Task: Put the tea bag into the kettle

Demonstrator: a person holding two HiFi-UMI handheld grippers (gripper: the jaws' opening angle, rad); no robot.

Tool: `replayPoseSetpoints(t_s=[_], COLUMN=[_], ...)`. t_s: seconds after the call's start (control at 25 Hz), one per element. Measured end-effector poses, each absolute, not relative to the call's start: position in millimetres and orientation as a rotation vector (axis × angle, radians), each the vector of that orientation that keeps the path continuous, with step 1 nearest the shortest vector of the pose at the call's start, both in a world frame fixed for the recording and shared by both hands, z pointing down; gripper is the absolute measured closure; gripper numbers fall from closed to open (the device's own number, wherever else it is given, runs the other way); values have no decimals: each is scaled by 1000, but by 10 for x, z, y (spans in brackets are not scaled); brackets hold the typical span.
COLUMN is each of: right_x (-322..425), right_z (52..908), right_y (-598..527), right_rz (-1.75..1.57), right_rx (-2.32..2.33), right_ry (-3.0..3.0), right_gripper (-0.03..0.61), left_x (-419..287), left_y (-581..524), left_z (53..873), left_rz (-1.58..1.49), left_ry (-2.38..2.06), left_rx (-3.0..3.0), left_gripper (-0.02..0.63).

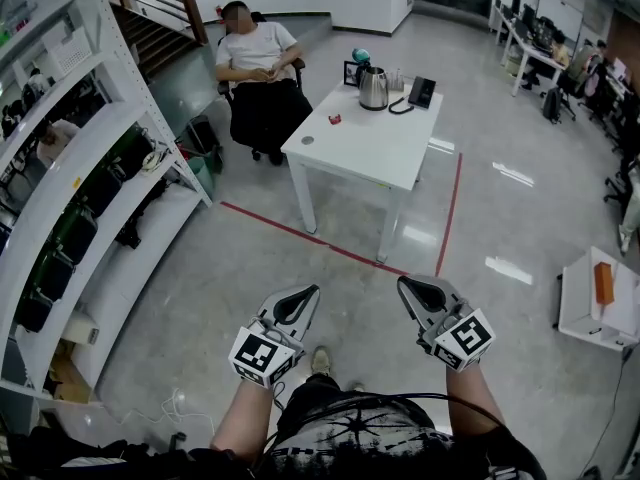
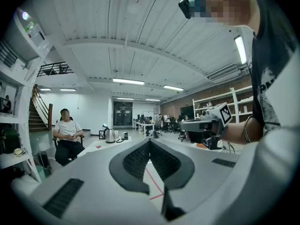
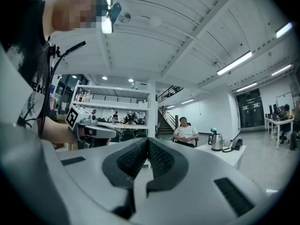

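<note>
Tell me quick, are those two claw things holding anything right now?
Left gripper: closed, holding nothing.
Right gripper: closed, holding nothing.

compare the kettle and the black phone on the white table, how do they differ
The kettle is shiny silver metal; the phone is black. The kettle is a rounded, upright body and stands taller; the phone is a flat slab, tilted. In the head view the kettle sits left of the phone. Both stand at the far end of the white table.
</note>
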State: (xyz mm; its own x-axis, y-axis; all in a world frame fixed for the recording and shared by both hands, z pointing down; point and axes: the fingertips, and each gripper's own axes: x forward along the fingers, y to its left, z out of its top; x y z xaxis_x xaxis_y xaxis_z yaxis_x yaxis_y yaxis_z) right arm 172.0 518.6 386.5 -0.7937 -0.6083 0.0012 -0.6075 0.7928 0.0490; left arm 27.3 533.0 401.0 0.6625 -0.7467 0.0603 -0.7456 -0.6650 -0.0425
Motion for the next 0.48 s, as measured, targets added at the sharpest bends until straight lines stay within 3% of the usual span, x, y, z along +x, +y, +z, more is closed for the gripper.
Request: replayPoseSetpoints(t_s=[0.48], right_x=[1381], right_z=[3829], right_y=[4560], right_rz=[-88], right_rx=[1025], right_ry=[-2957], right_gripper=[572], left_x=[-27], left_y=[4691], left_z=[3969], left_rz=[-98], left_ry=[1257], left_rx=[-2874], left_gripper=[603])
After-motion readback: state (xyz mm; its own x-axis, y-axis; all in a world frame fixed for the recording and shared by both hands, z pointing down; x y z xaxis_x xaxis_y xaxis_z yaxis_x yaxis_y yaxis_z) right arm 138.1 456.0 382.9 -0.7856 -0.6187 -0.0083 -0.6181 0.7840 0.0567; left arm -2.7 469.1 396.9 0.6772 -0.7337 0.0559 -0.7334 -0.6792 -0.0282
